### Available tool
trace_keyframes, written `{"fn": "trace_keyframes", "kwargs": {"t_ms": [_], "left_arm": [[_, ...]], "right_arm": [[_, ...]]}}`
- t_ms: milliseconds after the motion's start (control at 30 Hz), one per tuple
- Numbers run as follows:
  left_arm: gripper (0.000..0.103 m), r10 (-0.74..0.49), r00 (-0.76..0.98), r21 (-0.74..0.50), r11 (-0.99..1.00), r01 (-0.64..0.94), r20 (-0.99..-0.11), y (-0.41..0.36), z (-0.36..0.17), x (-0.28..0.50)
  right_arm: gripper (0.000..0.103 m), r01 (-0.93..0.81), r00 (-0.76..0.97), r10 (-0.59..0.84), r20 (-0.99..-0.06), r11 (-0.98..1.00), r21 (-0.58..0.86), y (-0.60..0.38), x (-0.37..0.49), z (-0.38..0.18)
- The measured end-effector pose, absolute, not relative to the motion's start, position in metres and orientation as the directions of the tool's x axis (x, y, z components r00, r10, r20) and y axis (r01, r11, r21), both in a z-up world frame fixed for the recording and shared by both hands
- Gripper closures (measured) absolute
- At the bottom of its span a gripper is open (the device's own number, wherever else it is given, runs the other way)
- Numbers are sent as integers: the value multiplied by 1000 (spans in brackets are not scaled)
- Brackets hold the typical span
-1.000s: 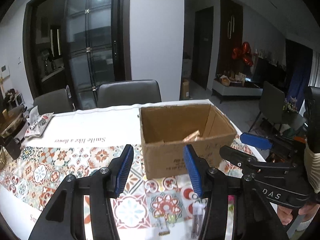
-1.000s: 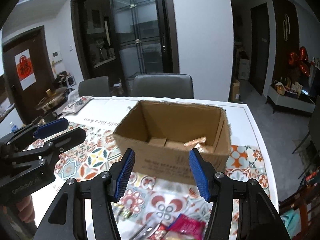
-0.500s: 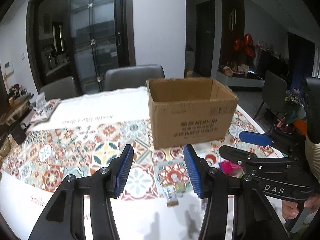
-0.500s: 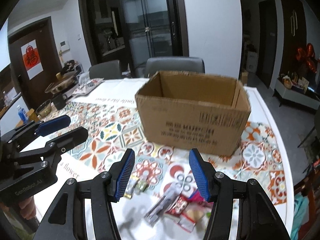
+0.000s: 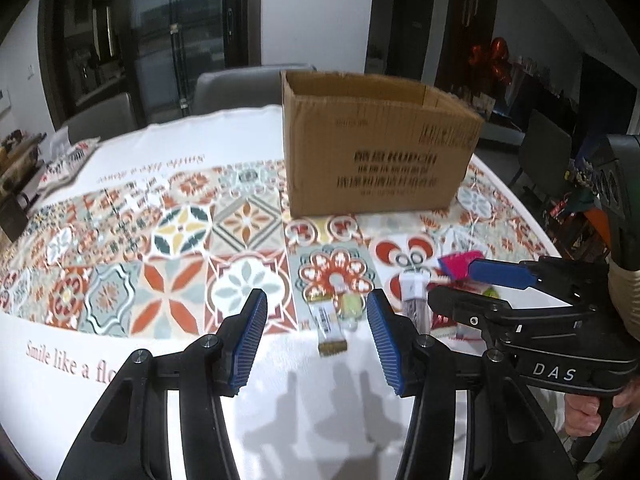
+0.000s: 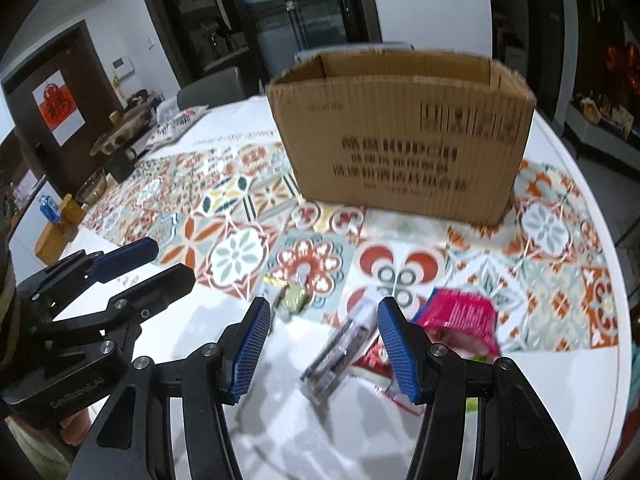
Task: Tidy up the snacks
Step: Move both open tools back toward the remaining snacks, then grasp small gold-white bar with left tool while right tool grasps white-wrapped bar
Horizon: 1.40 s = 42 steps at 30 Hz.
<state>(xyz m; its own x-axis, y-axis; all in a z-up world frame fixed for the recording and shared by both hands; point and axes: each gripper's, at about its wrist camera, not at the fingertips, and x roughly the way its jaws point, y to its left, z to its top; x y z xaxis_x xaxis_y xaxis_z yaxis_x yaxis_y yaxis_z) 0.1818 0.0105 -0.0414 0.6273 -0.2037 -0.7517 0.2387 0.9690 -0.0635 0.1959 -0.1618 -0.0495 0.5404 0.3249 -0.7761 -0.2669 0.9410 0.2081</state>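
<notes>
Snacks lie loose on the near part of the table, on the white edge of a patterned cloth, in front of the cardboard box. The box stands upright with its top open; from both low views only its printed outer wall and rim show, so its contents cannot be told.

Items noted, left to right: a small pale wrapper with gold ends, a little green sweet just beside it, a long clear packet with dark contents, a red packet partly under that one, and a pink packet at the right.

The left gripper hangs above the cloth with its jaws partly open and nothing between the blue pads; the gold-ended wrapper and green sweet lie below the gap. The right gripper is likewise partly open and holds nothing; the long clear packet lies beneath its gap, and the pink packet is just outside its right finger.

Surroundings: grey chairs stand behind the table. A printed pouch lies at the far left edge. A bowl, a wooden block and a blue bottle sit far to the left, well apart from the snacks.
</notes>
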Motion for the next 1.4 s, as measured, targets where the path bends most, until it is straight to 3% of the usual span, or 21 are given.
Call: {"fn": "trace_keyframes", "kwargs": {"t_ms": [133, 367, 1167, 1400], "left_arm": [[52, -204, 599, -75, 969, 233, -774, 11, -56, 183], [56, -211, 557, -91, 968, 235, -803, 8, -76, 188], [66, -197, 469, -115, 973, 198, -861, -2, -122, 232], [72, -188, 472, -108, 976, 191, -862, -3, -126, 235]], "right_arm": [[47, -263, 518, 325, -791, 941, 215, -162, 197, -62], [60, -251, 467, 343, -815, 935, 250, -162, 203, -82], [62, -216, 414, 313, -855, 946, 242, -153, 230, -113], [73, -219, 398, 308, -864, 947, 236, -148, 235, -120]]}}
